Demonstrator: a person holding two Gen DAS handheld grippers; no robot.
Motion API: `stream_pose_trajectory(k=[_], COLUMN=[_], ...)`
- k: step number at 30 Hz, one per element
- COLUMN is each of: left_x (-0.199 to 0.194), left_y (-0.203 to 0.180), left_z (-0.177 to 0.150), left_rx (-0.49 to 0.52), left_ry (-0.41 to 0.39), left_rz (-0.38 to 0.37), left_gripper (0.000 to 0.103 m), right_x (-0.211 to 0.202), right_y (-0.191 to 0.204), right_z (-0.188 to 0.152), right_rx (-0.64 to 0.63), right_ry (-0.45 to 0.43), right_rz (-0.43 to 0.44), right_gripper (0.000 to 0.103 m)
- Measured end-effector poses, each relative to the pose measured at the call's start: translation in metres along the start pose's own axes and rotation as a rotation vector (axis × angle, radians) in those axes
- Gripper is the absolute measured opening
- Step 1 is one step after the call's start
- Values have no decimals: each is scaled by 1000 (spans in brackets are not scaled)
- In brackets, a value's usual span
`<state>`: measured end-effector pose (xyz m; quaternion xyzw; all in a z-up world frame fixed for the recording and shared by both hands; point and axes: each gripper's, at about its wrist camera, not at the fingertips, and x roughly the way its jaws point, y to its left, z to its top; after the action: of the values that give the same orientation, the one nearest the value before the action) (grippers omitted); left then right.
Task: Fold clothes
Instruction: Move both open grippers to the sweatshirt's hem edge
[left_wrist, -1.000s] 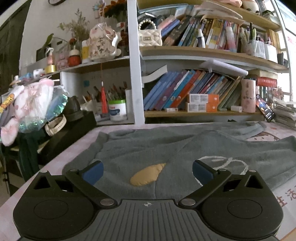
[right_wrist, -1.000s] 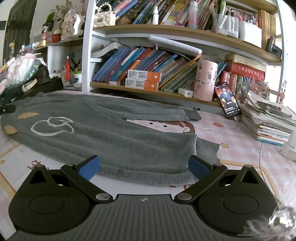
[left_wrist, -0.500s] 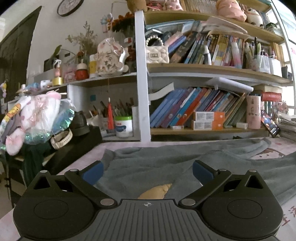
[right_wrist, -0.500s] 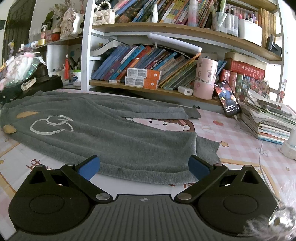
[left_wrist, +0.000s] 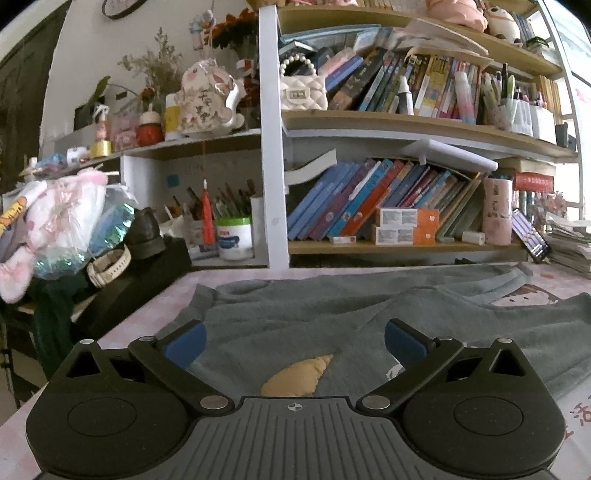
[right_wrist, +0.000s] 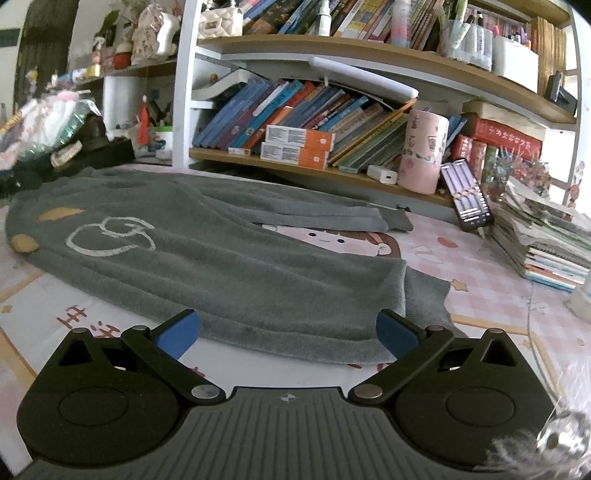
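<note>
My left gripper (left_wrist: 293, 341) hangs with its blue-padded fingers (left_wrist: 184, 341) spread wide and nothing between them, over the waist end of the grey fleecy pair of trousers (right_wrist: 207, 258). My right gripper (right_wrist: 286, 330) is spread just as wide and empty, low by the near leg's hem.

The trousers lie flat across the pink cartoon-printed table cover (right_wrist: 491, 291), one leg running toward the wooden bookshelf (right_wrist: 332, 173), the other toward me, with a white outline drawing (right_wrist: 110, 238) and a mustard-yellow patch (left_wrist: 295, 376) near the waist.

I judge the cloth soft, thick, light and limp; it will sag and drag rather than hold shape. I would pinch through the full thickness at an edge, the left at the waistband corner, the right at the near hem (right_wrist: 399, 295), so both layers lift together.
</note>
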<state>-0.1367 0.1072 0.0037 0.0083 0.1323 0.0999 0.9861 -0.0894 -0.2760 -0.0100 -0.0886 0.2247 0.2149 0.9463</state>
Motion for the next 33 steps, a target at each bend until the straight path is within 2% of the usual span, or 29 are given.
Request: stream_pose_trajectory(k=[6,8,11,15,19,24,30,33], left_x=[-3,-2,4,13,17,20,23,23], left_y=[-2,-3,-5,-6,-4,-2,-4,-5], left_z=[-1,-1,0,0,-1,-2,-2,-2], left_rx=[11,19,28,26,16,6,26,33], left_ry=[-16,-12,28,84,115,132,157,157], left_rz=[-13,-18,-20,0,0,-2,-15,-26], left_gripper=[103,103,103,103,103,103,103,103], right_x=[7,12,30,63,83,66,56,49], right_y=[-16,-24,-45,-87,-111,-110,-109,-97], right_z=[9,17,31,40,32,27,25,32], right_rx=[50,18,-2,46,59,9,-31,-84], right_ry=[31,24,66,140,228,282,271,203], right_rz=[30,0,-91,-213,-227,-229,-230,-240], right_gripper=[103,103,103,100,100,100,101,101])
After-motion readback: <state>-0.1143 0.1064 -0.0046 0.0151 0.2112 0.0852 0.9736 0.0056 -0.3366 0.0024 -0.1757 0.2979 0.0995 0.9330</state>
